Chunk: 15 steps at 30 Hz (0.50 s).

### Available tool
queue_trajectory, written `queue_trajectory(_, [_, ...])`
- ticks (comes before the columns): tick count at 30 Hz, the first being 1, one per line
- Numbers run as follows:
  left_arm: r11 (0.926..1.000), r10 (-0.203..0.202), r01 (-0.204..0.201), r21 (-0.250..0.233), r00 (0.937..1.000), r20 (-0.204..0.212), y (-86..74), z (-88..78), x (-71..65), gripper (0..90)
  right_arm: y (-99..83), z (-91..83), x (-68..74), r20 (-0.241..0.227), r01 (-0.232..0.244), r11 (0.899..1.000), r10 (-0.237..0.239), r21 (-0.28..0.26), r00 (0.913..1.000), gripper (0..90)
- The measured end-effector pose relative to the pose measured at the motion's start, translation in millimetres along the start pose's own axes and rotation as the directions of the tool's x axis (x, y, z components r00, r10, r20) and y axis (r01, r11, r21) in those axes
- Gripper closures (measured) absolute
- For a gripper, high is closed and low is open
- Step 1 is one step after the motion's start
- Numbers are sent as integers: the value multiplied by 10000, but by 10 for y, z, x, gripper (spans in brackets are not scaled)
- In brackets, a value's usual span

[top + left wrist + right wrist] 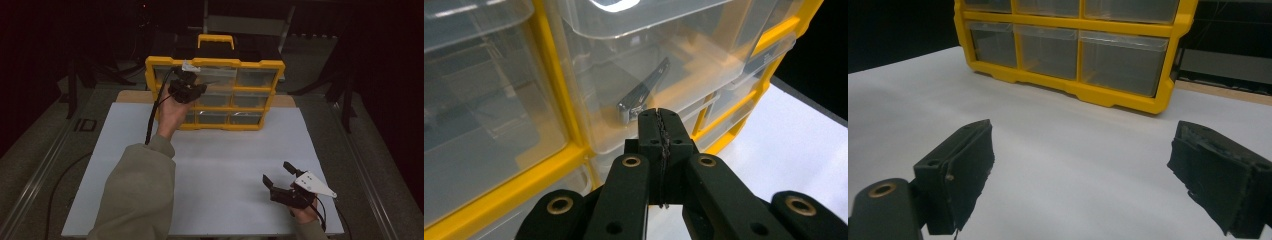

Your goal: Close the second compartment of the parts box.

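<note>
A person works at a yellow drawer organiser (215, 63) that stands upright at the far edge of a white board (220, 165), its clear drawers facing the person so they can be reached from the front. The left gripper (189, 85) is held up against the upper drawers, its jaws pressed tight together with nothing between them. In the left gripper view those closed tips (659, 132) sit just in front of a clear drawer (644, 65) that juts a little from the frame; inside it lies a metal nail clipper (641, 95), resting at a slant on the drawer floor. With the jaws closed, the gripper seems set to nudge the drawer rather than grasp it, though whether it is being pushed in or worked out cannot be told, nor whether the tips touch the plastic.

The left forearm reaches forward across the board, sleeve (137, 195) low, wrist raised so the gripper points at the drawer face. The right gripper (278, 175) waits near the board's near right corner, well apart from the organiser, jaws spread wide and empty. Its own camera looks along the board toward the cabinet's lower drawers (1120, 57), the hand (305, 214) resting low as if kept clear until needed.
</note>
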<state>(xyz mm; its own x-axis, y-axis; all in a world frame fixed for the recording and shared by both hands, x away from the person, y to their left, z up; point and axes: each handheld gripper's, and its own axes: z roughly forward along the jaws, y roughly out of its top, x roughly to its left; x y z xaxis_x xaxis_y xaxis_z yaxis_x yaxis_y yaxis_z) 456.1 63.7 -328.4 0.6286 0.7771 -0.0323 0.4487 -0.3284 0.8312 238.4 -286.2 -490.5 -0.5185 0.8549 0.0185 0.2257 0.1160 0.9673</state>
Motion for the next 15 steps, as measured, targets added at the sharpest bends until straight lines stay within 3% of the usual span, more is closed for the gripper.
queue_trajectory(11, [9997,-102,97,-230,9997,-239,42,33,-30,900,-2,4,-3,4,24,10000,-24,6,10000,103])
queue_trajectory(15, [9995,-212,201,-233,9985,-506,35,66,-10,900,-3,2,-8,8,30,10000,-30,4,10000,103])
